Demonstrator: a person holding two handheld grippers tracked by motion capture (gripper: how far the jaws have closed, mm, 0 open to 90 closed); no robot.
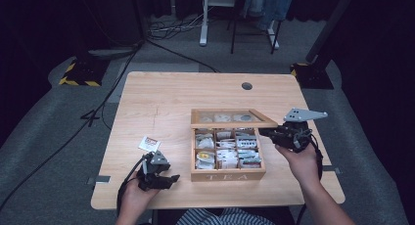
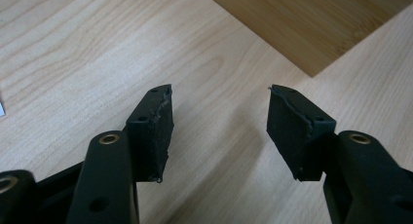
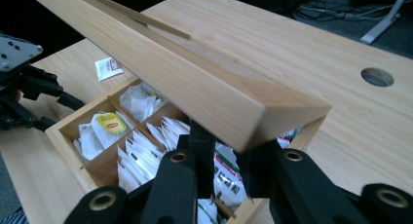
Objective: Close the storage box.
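Tea box (image 1: 227,175) sits mid-surface (image 1: 161,95), lid (image 1: 230,118) half up. Right tool (image 3: 228,158) pinches lid's front corner, jaws narrow; ease lid, don't yank. Left tool (image 1: 172,178) just left of box, jaws half apart, empty. Loose tea bag (image 1: 149,144) further left of box.

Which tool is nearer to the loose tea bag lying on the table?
Left. The left tool lies just below the tea bag; the right tool is beyond the tea box, at its lid.

Light wood table (image 1: 161,95): tea box (image 1: 227,175), single tea bag (image 1: 149,144).
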